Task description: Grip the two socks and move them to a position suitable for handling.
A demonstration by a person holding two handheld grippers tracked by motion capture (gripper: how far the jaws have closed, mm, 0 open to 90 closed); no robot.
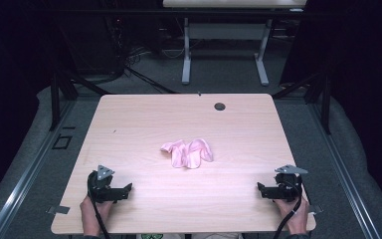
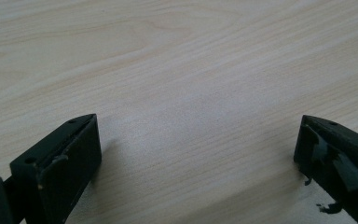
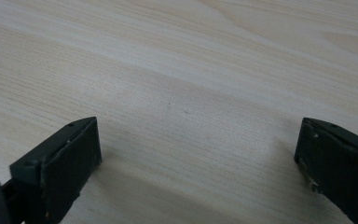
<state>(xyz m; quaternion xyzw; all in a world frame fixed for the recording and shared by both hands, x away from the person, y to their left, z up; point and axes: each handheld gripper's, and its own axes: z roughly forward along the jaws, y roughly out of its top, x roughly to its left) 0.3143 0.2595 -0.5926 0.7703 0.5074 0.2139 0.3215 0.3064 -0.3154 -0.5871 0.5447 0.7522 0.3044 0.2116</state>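
1. Dark walls closed in around the room, with a white-legged desk [image 1: 224, 50] standing on the grey floor beyond the work area.
2. Nearer, a pale wooden table [image 1: 129, 129] took up the middle, with a small round cable hole [image 1: 220, 106] near its far edge.
3. A crumpled pink cloth [image 1: 188, 152] lay near the centre of the table, bunched into soft folds, well apart from both grippers.
4. The left gripper [image 1: 127, 188] rested low at the near left corner, held by the person's left hand [image 1: 93, 211], pointing inward across the tabletop.
5. Seen from its own camera, the left gripper [image 2: 196, 144] had its jaws spread wide, with bare wood grain between them.
6. The right gripper [image 1: 259, 188] sat at the near right corner in the right hand [image 1: 293, 214], also pointing inward, a black cable [image 1: 291, 211] trailing down from it.
7. From its own camera, the right gripper [image 3: 196, 144] likewise stood wide, holding nothing, just over the wood.
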